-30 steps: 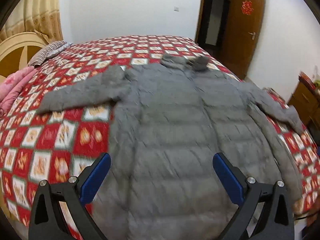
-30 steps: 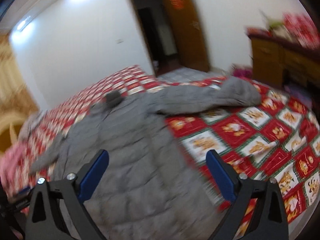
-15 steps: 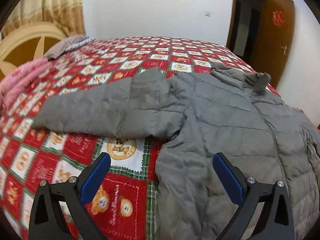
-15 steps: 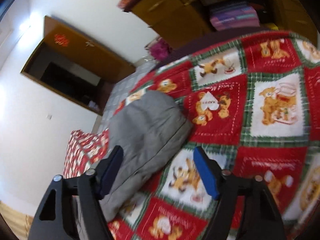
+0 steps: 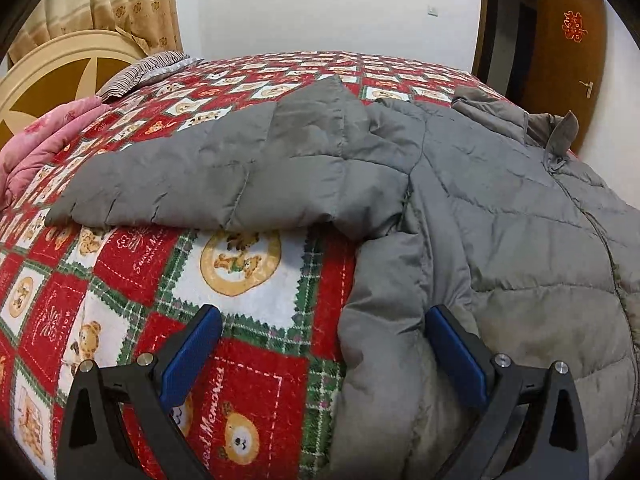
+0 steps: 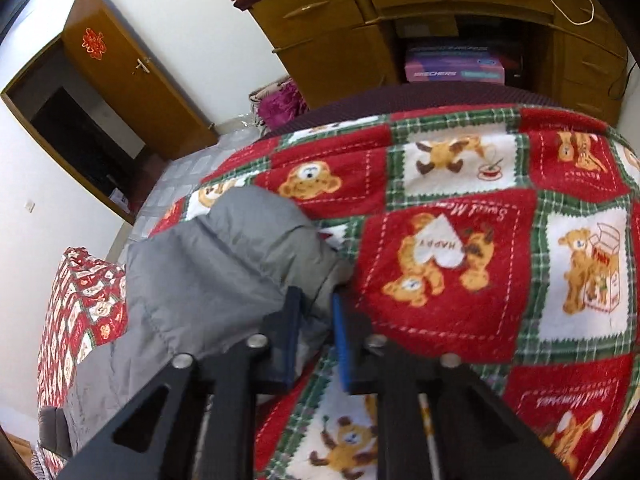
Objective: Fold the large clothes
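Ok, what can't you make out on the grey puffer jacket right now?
- Grey puffer jacket hem: left wrist view, cut off by the bottom edge.
- Sleeve cuff in the right gripper, whose jaws have just been closing: right wrist view, fingers cover the pinch.
- Other sleeve: outside both views.

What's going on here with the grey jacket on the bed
A person with a gripper in each hand is starting to fold a grey puffer jacket spread on a bed with a red bear-print blanket. The right gripper has just been closing, and its jaws now pinch the cuff of one sleeve. The left gripper is open over the jacket's side edge, not gripping yet.
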`<state>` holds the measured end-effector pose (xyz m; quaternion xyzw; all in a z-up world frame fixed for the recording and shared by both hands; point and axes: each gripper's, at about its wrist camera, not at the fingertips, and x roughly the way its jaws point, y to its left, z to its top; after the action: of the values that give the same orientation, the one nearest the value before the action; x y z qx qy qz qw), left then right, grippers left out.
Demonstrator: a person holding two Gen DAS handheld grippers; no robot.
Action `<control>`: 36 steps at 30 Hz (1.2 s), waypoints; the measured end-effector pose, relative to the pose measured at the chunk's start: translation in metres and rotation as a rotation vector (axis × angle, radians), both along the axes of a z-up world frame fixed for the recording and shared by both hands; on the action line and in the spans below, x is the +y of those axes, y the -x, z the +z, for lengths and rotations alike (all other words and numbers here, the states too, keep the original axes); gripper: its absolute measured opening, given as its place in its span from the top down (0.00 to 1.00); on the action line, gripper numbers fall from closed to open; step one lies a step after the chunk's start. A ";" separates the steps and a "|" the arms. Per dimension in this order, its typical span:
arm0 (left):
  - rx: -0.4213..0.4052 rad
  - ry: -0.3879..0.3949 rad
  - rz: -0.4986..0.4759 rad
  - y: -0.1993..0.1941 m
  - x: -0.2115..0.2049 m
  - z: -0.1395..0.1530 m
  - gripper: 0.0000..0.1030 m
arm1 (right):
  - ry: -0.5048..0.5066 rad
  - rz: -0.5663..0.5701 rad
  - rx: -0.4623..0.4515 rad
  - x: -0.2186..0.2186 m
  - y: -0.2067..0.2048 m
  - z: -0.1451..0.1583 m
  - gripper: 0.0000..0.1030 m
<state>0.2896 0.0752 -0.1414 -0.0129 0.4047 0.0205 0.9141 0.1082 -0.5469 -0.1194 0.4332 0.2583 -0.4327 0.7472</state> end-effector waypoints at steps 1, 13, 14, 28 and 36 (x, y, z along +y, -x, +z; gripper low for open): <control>0.001 -0.001 0.000 0.001 -0.001 0.000 0.01 | -0.006 0.014 -0.004 -0.002 0.003 0.000 0.89; -0.010 0.028 -0.005 0.002 0.003 -0.001 0.01 | 0.498 0.322 -0.075 0.116 0.011 0.163 0.95; -0.010 0.031 -0.006 0.002 0.003 -0.001 0.01 | 0.521 0.361 -0.083 0.132 0.000 0.174 0.96; -0.023 0.056 -0.015 0.005 0.007 -0.002 0.01 | 0.269 0.299 -0.193 0.126 -0.004 0.126 0.00; -0.022 0.048 -0.014 0.005 0.007 -0.002 0.01 | -0.012 -0.031 -0.061 0.000 0.047 0.022 0.15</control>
<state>0.2847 0.0818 -0.1431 -0.0322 0.3949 0.0042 0.9182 0.0609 -0.5472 -0.0970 0.4546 0.2314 -0.4295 0.7452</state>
